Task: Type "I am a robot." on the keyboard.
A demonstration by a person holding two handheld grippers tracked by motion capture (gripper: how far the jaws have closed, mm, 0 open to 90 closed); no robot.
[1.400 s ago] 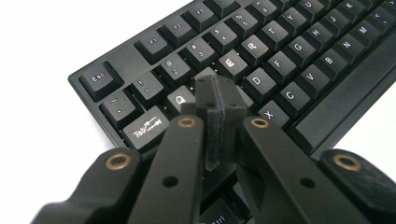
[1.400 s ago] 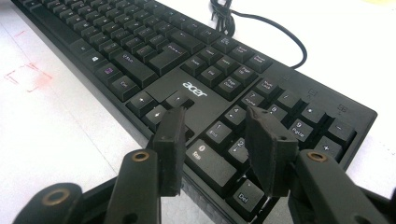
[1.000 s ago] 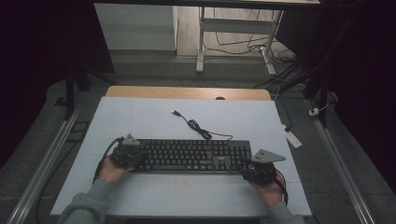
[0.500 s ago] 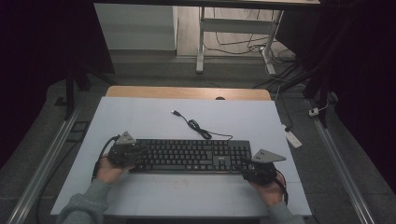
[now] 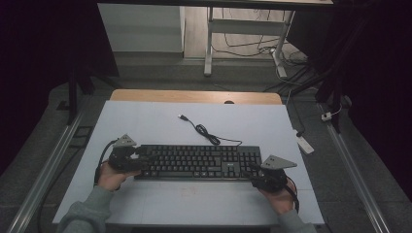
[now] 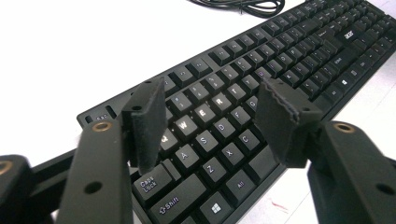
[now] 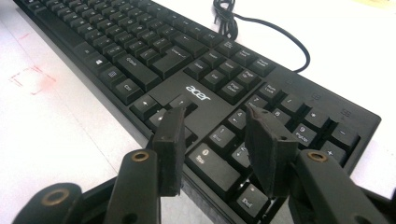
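While the black keyboard (image 5: 197, 161) lies flat across the near middle of the white surface (image 5: 145, 121) in the high view, the left tool (image 5: 127, 158) sits at its left end and the right tool (image 5: 265, 177) at its right end, each in a hand. The keyboard's cable (image 5: 204, 132) snakes away over the surface behind it.

In the left gripper view, the left tool (image 6: 210, 123) has just been opening; its jaws stand apart above the letter keys at the keyboard (image 6: 261, 79) end, pads pressing on nothing.

In the right gripper view, the right tool (image 7: 215, 144) has its jaws apart over the number pad of the keyboard (image 7: 154, 56); whether the pads touch the keys cannot be told.
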